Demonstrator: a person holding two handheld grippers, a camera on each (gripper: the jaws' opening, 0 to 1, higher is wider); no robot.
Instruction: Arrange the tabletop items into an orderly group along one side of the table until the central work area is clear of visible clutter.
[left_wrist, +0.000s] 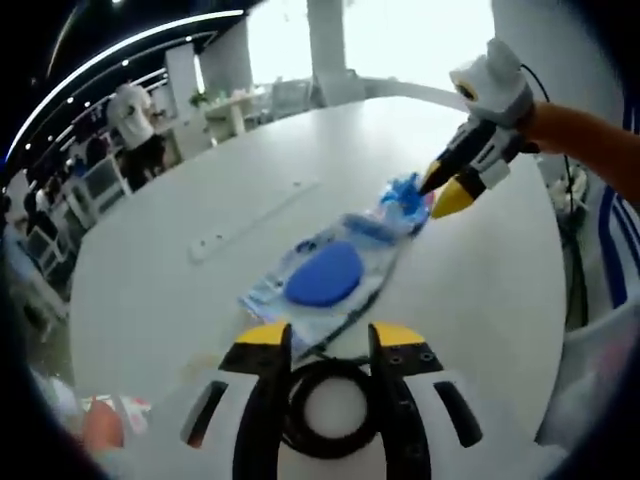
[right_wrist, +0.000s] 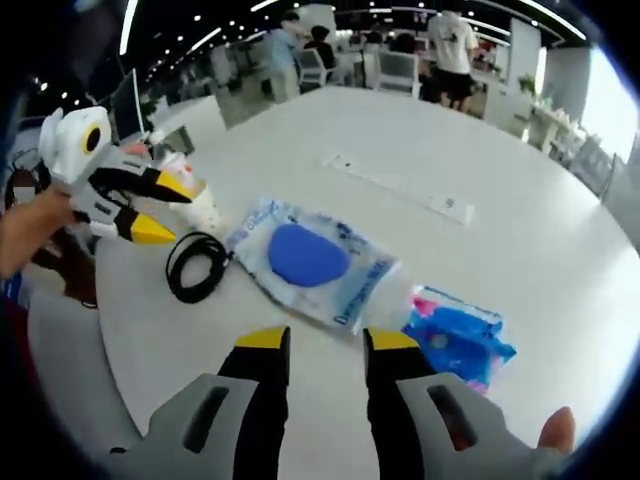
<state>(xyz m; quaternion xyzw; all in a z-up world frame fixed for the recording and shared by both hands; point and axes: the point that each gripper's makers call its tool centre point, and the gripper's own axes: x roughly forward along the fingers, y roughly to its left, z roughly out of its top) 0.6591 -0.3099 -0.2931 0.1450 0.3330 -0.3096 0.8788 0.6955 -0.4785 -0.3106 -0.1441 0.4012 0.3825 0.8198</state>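
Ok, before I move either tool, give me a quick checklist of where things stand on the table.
1. Left tool open and empty: ok, jaws apart, nothing between them.
2. Right tool open and empty: ok.
3. Black cable coil reachable by the left tool: ok, it lies just under that tool's jaws.
4. Clear bag with the blue pad free of both tools: ok, flat on the table.
5. Small blue packet lying by the right tool: ok.
6. White power strip out of the centre: not ok, it lies mid-table.
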